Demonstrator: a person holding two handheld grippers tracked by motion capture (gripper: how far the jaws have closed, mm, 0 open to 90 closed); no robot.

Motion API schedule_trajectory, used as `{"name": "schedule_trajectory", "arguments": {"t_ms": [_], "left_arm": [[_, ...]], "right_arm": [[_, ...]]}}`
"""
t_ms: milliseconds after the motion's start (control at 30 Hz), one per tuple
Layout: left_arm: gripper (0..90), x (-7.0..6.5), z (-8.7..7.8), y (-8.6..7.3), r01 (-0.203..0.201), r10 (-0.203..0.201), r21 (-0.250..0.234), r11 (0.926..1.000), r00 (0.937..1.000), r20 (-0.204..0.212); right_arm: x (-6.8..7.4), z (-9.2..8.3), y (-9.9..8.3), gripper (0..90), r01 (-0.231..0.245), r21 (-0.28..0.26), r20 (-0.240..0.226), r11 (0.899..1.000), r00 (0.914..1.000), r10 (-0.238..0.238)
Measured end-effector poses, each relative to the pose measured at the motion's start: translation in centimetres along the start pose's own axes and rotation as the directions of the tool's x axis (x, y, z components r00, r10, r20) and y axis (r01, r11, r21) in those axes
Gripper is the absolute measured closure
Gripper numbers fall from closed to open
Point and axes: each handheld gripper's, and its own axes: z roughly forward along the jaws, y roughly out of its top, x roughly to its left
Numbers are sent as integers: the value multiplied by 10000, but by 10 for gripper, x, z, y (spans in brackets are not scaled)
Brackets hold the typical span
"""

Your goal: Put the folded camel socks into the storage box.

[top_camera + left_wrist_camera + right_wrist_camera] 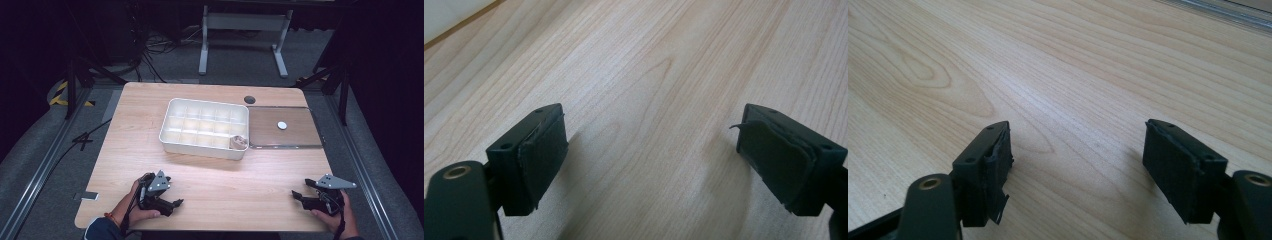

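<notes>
A white compartment tray (172,137) lies on the middle of the wooden table (215,175); a small brown object (238,142) sits in its near right compartment. To the tray's right lies a clear flat lid (300,137) with a small white round piece (282,125) on it. My left gripper (176,202) rests near the table's front left, held in a hand, its jaws wide apart over bare wood (651,145). My right gripper (296,196) rests at the front right, jaws likewise apart with only wood between them (1078,150). The pad (774,150) on the left gripper is peeling at its edge.
A round cable hole (249,99) sits in the table's far edge. Beyond the table stands a white metal frame (245,25) on a grey floor, with dark cables at the far left. The tray's white wall (449,17) shows in the left gripper view's upper left corner.
</notes>
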Motion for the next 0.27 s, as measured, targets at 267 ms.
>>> {"name": "schedule_trajectory", "arguments": {"t_ms": [267], "left_arm": [[129, 0, 0, 0, -22, 22, 29, 10000, 10000, -7]], "right_arm": [[0, 0, 0, 283, -12, -2, 3, 10000, 10000, 12]]}}
